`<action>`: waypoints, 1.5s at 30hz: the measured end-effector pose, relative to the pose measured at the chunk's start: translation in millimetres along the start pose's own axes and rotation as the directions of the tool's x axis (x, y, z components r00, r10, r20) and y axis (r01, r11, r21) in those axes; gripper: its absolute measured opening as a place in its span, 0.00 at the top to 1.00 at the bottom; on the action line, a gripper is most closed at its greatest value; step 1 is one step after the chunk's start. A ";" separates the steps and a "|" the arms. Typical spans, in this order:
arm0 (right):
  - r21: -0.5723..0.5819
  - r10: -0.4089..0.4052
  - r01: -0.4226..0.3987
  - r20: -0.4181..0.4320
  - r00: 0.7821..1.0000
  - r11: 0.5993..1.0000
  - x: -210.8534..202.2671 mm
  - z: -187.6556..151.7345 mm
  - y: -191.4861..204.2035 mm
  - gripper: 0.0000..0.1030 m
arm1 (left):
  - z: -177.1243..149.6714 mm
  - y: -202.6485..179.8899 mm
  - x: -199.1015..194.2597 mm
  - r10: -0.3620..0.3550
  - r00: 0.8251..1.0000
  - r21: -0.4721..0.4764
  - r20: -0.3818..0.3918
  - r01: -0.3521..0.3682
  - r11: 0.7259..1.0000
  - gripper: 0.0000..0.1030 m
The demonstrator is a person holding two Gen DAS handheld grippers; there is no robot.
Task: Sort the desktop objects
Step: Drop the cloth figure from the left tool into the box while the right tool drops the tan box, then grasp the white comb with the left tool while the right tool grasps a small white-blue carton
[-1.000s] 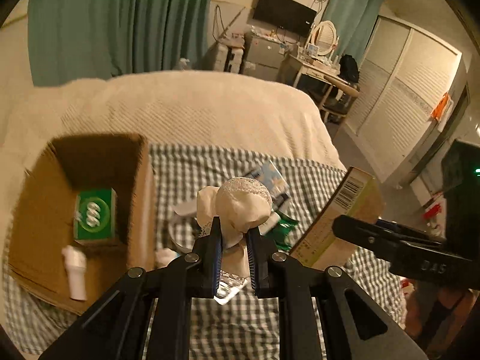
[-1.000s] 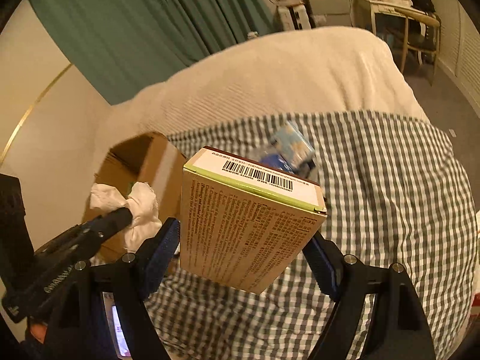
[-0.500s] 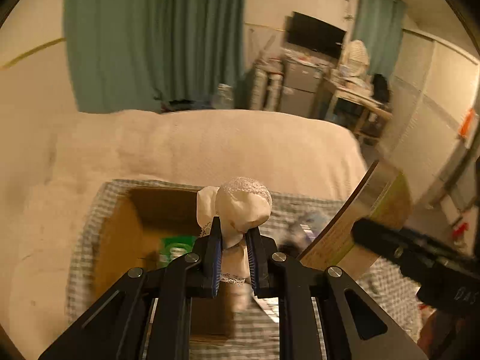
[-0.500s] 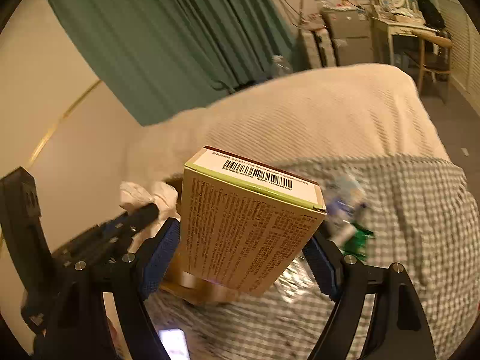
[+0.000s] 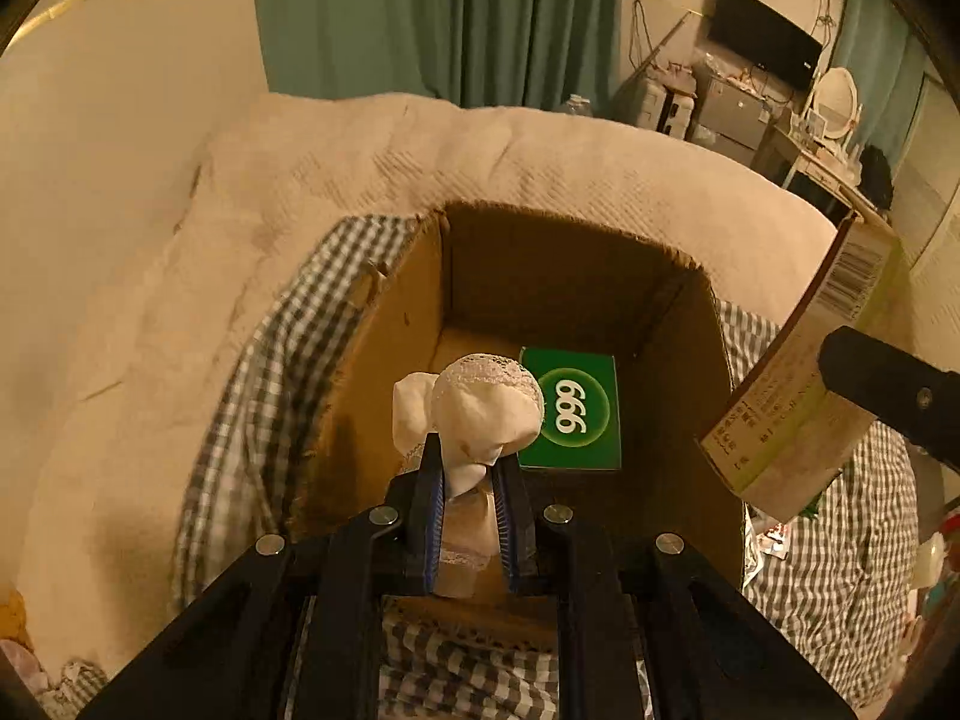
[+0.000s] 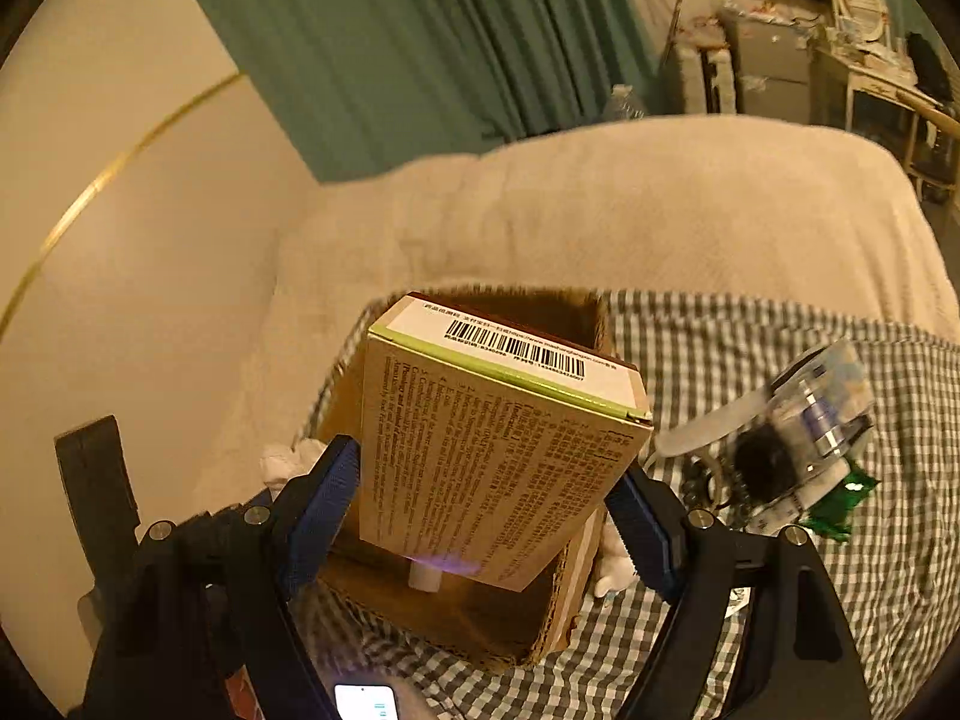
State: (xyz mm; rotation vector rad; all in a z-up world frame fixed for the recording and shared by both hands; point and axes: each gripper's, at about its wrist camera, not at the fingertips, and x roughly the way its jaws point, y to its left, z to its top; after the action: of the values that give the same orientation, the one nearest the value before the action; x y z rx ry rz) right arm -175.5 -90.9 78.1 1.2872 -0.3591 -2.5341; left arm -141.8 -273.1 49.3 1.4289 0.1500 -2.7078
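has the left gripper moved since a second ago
Yes. The left gripper, shut on the white cloth, has swung left from over the checked cloth to above the open cardboard box.

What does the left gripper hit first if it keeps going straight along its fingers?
Likely the green 999 box on the floor of the cardboard box. The left gripper, shut on white lace-trimmed cloth, points into the box; depth is unclear.

Teal curtain [image 5: 432, 18] hangs behind bed. Cream quilted bedspread [image 5: 180, 276] covers bed; gray-white checked cloth [image 6: 780, 336] spread over it. Black TV [image 5: 765, 42] on far wall, round white mirror [image 5: 837, 102] on cluttered desk [image 6: 870, 72] beside it. Lit phone screen [image 6: 366, 702] at lower edge, right wrist view.
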 end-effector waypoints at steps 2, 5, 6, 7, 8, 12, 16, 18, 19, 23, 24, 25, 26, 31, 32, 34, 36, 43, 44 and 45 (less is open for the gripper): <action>0.008 0.005 -0.005 -0.015 1.000 1.000 12.8 -1.2 -6.5 0.22 | -0.5 -3.1 6.4 0.004 1.000 0.017 0.006 -0.004 1.000 0.85; 0.022 0.030 -0.029 -0.025 0.999 0.999 24.5 -3.3 -15.0 0.21 | -5.5 -12.5 9.1 0.037 0.999 0.073 0.028 -0.039 0.997 0.67; 0.028 0.044 -0.044 -0.023 0.999 0.999 27.0 -3.1 -15.6 0.20 | -8.5 -15.4 9.6 0.046 0.998 0.095 0.034 -0.049 0.994 0.59; 0.036 0.061 -0.060 -0.022 0.998 0.998 28.3 -2.4 -18.3 0.17 | -9.3 -17.7 8.0 0.055 0.998 0.105 0.037 -0.058 0.993 0.40; 0.044 0.071 -0.070 -0.016 0.997 0.997 28.5 -0.5 -21.8 0.13 | -9.1 -19.6 6.1 0.063 0.997 0.110 0.047 -0.068 0.992 0.31; 0.066 0.069 -0.071 0.033 0.997 0.995 15.4 5.7 -27.1 0.13 | -7.1 -27.4 -3.2 0.071 0.995 0.124 0.076 -0.080 0.989 0.30; 0.073 0.023 -0.028 0.070 0.997 0.997 -8.6 7.8 -48.3 0.13 | -6.8 -44.0 -12.9 0.047 0.996 0.127 0.075 -0.056 0.990 0.29; 0.083 -0.019 0.013 0.078 0.997 0.996 -21.4 5.6 -65.2 0.13 | -6.9 -60.8 -18.9 0.044 0.996 0.146 0.079 -0.056 0.988 0.29; 0.090 -0.038 0.031 0.079 0.996 0.995 -28.1 4.4 -74.8 0.13 | -7.5 -66.5 -21.4 0.043 0.996 0.153 0.082 -0.055 0.987 0.29; 0.145 -0.128 0.113 0.096 0.987 0.983 -59.4 -2.3 -122.8 0.13 | -12.1 -102.4 -32.1 0.027 0.996 0.177 0.084 -0.041 0.983 0.23; 0.156 -0.151 0.133 0.103 0.983 0.979 -68.2 -3.2 -133.0 0.13 | -13.8 -112.2 -33.6 0.022 0.996 0.181 0.082 -0.037 0.983 0.23; 0.166 -0.173 0.154 0.109 0.979 0.974 -77.1 -5.1 -143.1 0.13 | -15.0 -124.2 -34.6 0.018 0.997 0.189 0.079 -0.032 0.981 0.23; 0.179 -0.199 0.177 0.116 0.973 0.968 -87.2 -8.5 -155.5 0.13 | -15.8 -133.5 -35.0 0.015 0.997 0.197 0.077 -0.030 0.980 0.23; 0.225 -0.261 0.231 0.112 0.959 0.947 -119.5 -23.9 -201.0 0.13 | -25.3 -188.1 -35.7 -0.001 0.995 0.270 0.103 -0.027 0.963 0.23; 0.228 -0.269 0.240 0.108 0.957 0.944 -124.2 -27.3 -208.6 0.13 | -27.5 -197.0 -33.8 0.000 0.994 0.289 0.108 -0.032 0.957 0.23; 0.225 -0.280 0.251 0.104 0.955 0.941 -130.2 -31.5 -219.7 0.13 | -33.8 -215.3 -27.0 -0.002 0.994 0.334 0.111 -0.035 0.942 0.23; 0.221 -0.287 0.260 0.101 0.953 0.940 -133.6 -35.1 -230.9 0.13 | -42.0 -230.0 -17.5 -0.017 0.995 0.370 0.101 -0.022 0.929 0.23; 0.198 -0.258 0.239 0.071 0.964 0.950 -112.2 -39.2 -260.9 0.13 | -45.8 -246.3 39.6 -0.050 0.998 0.358 0.026 0.037 0.933 0.23; 0.191 -0.250 0.233 0.070 0.966 0.954 -104.3 -38.5 -263.5 0.13 | -44.9 -246.5 49.2 -0.050 0.999 0.344 0.014 0.042 0.938 0.23; 0.185 -0.243 0.227 0.068 0.968 0.956 -98.0 -37.3 -266.5 0.13 | -42.8 -246.9 63.1 -0.053 0.999 0.328 -0.003 0.052 0.943 0.23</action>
State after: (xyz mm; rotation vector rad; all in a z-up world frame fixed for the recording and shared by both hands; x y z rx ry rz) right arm -124.6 188.2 39.1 1.3525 -0.4855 -2.8226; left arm -170.2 -24.3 -14.3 1.5122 -0.2822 -2.8835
